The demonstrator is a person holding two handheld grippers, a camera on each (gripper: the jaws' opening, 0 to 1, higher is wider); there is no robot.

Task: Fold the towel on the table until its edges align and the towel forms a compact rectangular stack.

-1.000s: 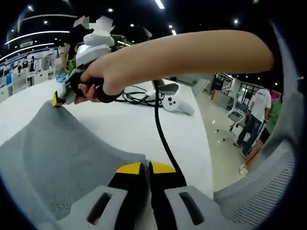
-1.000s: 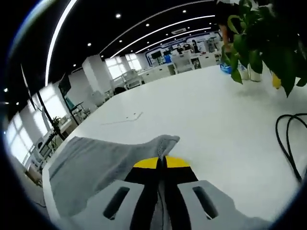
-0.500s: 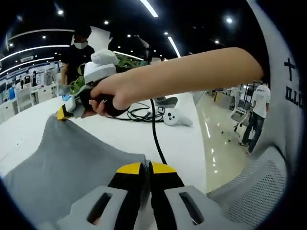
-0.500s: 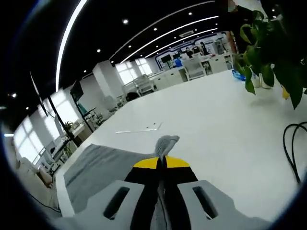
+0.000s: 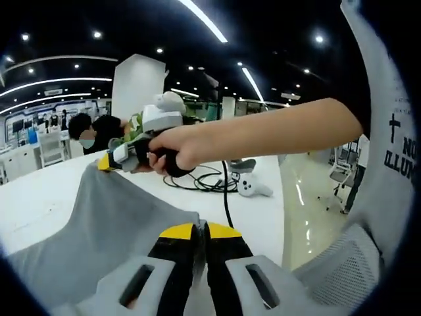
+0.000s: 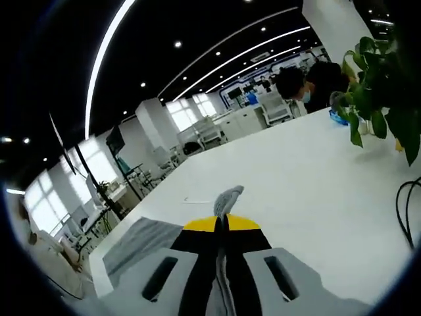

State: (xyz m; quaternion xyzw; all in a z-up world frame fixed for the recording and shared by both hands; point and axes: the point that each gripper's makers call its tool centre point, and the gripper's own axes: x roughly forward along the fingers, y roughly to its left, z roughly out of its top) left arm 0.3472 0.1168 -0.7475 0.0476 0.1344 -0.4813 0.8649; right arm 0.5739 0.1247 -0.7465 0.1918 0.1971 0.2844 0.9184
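Both tongs (image 5: 199, 228) (image 6: 222, 222) pinch towel (image 5: 99, 217) corners; towel's lower edge cut off.

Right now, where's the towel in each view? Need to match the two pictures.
Left gripper view: grey towel fills lower left, rising to the right tongs clamped on its far corner.
Right gripper view: towel lower left, corner poking up centre between the tongs.
Shared landmark: white table.

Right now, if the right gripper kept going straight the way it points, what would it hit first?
Likely nothing soon: past the towel corner pinched in the right gripper, bare white table stretches ahead, though depth is unclear.
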